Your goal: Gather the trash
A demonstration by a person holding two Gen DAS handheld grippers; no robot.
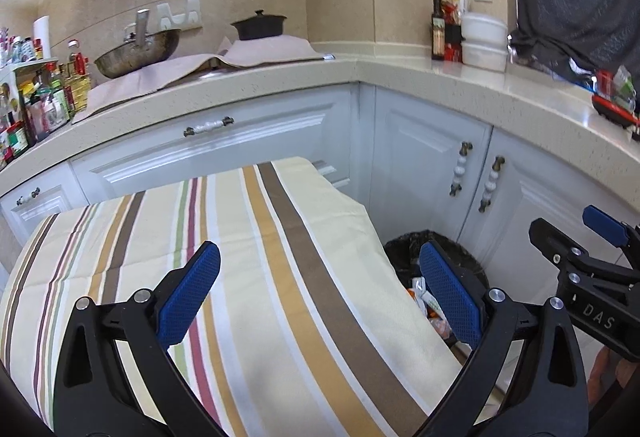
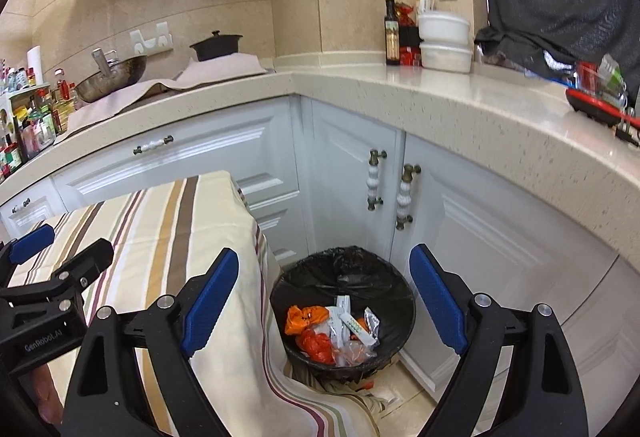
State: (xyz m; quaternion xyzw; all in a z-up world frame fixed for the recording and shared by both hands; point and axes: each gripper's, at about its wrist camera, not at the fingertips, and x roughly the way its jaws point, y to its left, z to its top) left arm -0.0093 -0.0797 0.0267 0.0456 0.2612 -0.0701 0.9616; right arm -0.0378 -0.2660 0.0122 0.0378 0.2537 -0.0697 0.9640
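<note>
A round bin with a black liner [image 2: 402,293] stands on the floor in the cabinet corner, beside a table under a striped cloth [image 2: 160,237]. Orange wrappers [image 2: 304,319] and white packets [image 2: 352,323] lie inside it. My right gripper [image 2: 324,257] hovers above the bin, open, with nothing between its blue pads. My left gripper [image 1: 318,253] is open and empty over the striped cloth [image 1: 260,237]; the bin's rim [image 1: 404,247] shows behind its right finger. Each gripper appears in the other's view: the right gripper [image 1: 572,227], the left gripper [image 2: 66,243].
White cabinets [image 2: 480,217] wrap the corner under a beige counter [image 2: 460,97]. On it sit a wok [image 2: 112,77], a black pot [image 2: 216,45], bottles [image 2: 36,117], white tubs [image 2: 444,41] and a red tray [image 2: 596,105]. A small orange scrap [image 2: 370,383] lies on the floor by the bin.
</note>
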